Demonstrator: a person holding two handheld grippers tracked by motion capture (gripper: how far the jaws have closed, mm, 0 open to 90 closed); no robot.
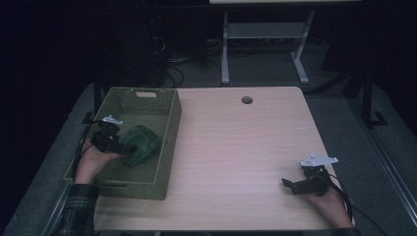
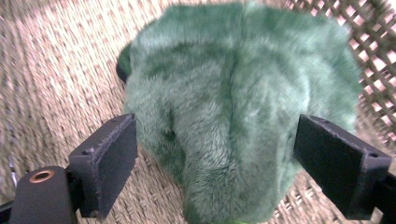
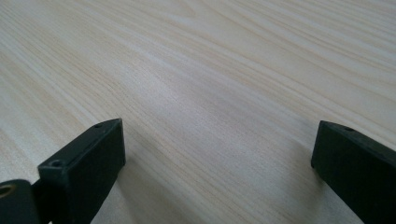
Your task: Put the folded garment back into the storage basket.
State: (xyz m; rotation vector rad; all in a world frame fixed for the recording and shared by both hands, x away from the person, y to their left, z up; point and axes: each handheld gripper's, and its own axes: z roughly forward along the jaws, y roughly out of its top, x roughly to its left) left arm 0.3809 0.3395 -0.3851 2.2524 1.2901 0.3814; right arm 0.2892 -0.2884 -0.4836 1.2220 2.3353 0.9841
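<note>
Green plush toy [image 2: 238, 107]: soft, long-piled fur, mottled dark and pale green, a rounded lumpy shape with a seam-like fold down the middle. Lying on the floor of the woven basket [image 1: 169, 142], close against its right wall and toward the near half. A dark patch at the toy's upper left edge in the left gripper view, possibly an eye or a nose, too blurred to tell.

Left hand-held gripper [image 2: 215, 163] inside the basket, jaws spread wide to either side of the toy's near end, flat black pads clear of the fur on both sides, nothing clamped. Matte black, blocky jaws with small screw holes; a brass-coloured ring on the body at lower left.

Basket: olive-green, rectangular, tightly woven wicker-like weave on the floor, open lattice on the walls, a slot handle cut into the far wall. Standing at the left edge of the surface [image 1: 246, 147], reaching from the far left corner nearly to the near edge.

Surface: pale wood grain, smooth, rounded corners, a round cable hole near the far edge.

Right hand-held gripper [image 1: 290, 186] low over the near right corner of the surface, jaws wide apart over bare wood, holding nothing; a grey three-cornered plate on top.

Beyond: dim room, grey floor, pale metal legs of another table, loose cables.
</note>
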